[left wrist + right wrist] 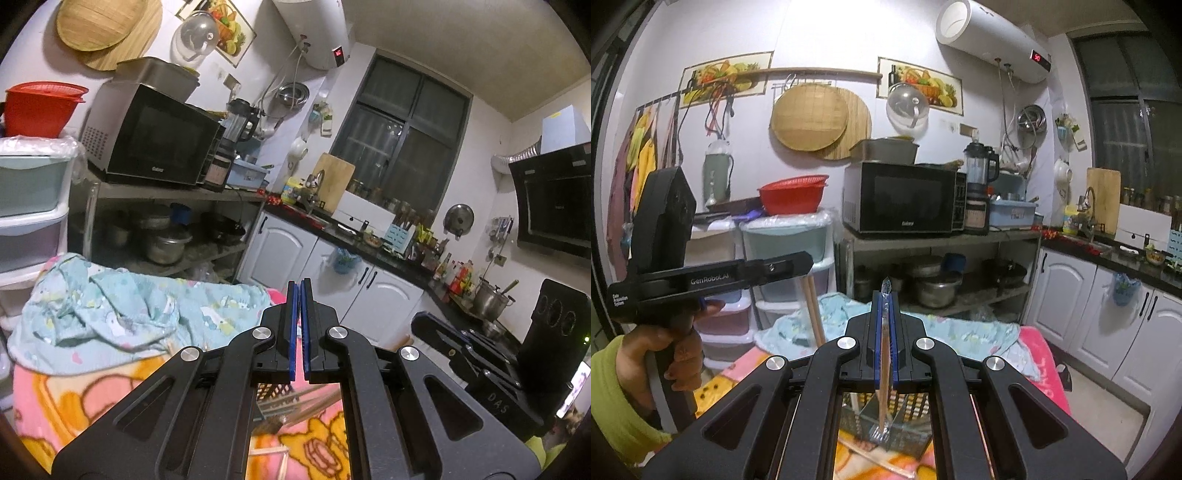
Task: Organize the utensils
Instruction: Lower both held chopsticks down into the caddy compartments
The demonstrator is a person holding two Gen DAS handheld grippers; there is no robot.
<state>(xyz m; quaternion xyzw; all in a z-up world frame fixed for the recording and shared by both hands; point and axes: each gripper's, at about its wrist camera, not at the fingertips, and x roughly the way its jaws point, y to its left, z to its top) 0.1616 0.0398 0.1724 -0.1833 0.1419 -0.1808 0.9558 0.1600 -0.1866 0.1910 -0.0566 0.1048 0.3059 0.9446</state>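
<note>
Right gripper (885, 332), centre of the right wrist view — jaws clamped on a thin fork (885, 369), gripped along its shaft, clear handle tip poking out beyond the fingertips toward the far shelves, tines hanging near, over a mesh holder (912, 413). The fork appears light, stiff and slim; its clear plastic end probably slips easily, so a hold mid-shaft, as here, seems the safer one. Held by so narrow a line, it could pivot between the pads.

Left gripper (298, 328) — jaws pressed together, nothing visible between them. In the right wrist view it sits at far left, held by a hand (661, 343) in a yellow-green sleeve.

Hidden or unclear: the holder shows only through the gap in each gripper frame, so its compartments cannot be counted. Chopsticks (314, 406) lie below on the patterned blanket (55, 398), mostly cut off. Whether the tines touch the holder cannot be told.
</note>
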